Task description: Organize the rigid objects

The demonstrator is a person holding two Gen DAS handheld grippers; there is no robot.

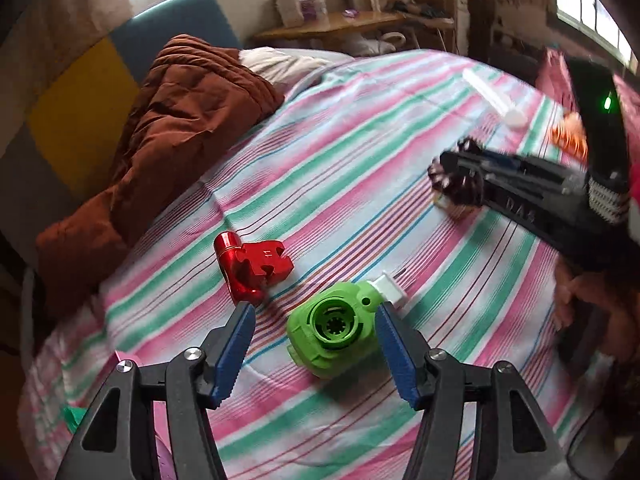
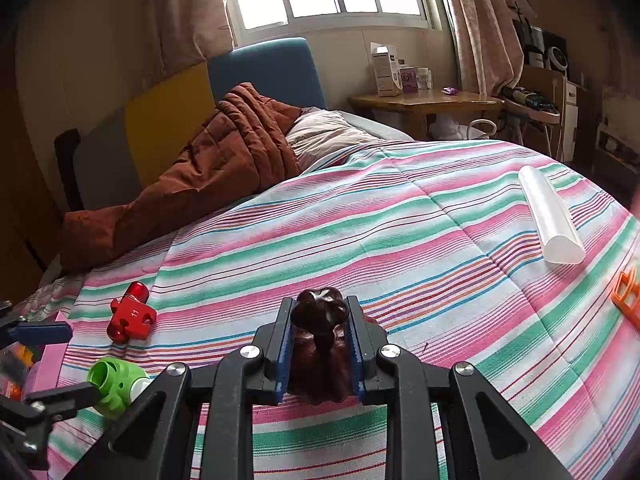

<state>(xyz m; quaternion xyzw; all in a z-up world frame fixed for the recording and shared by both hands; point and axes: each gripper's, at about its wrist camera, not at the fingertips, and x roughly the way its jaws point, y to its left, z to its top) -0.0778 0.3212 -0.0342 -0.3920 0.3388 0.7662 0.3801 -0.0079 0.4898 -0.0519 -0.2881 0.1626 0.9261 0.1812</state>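
- The left tool (image 1: 316, 344) is wide open around the green part (image 1: 334, 330) on the bed (image 1: 360, 140) — ready to grab.
- The right tool (image 2: 320, 344) squeezes a dark brown piece (image 2: 318, 316), far from the green part — kept safe.

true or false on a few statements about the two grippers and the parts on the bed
1. The left gripper is open around the green part. True.
2. The right gripper is empty. False: it is shut on a dark brown piece.
3. The red part lies on the striped bedspread. True.
4. The white tube is held in the left gripper. False: it lies alone on the bedspread.
5. The red part sits on top of the green part. False: they lie apart.
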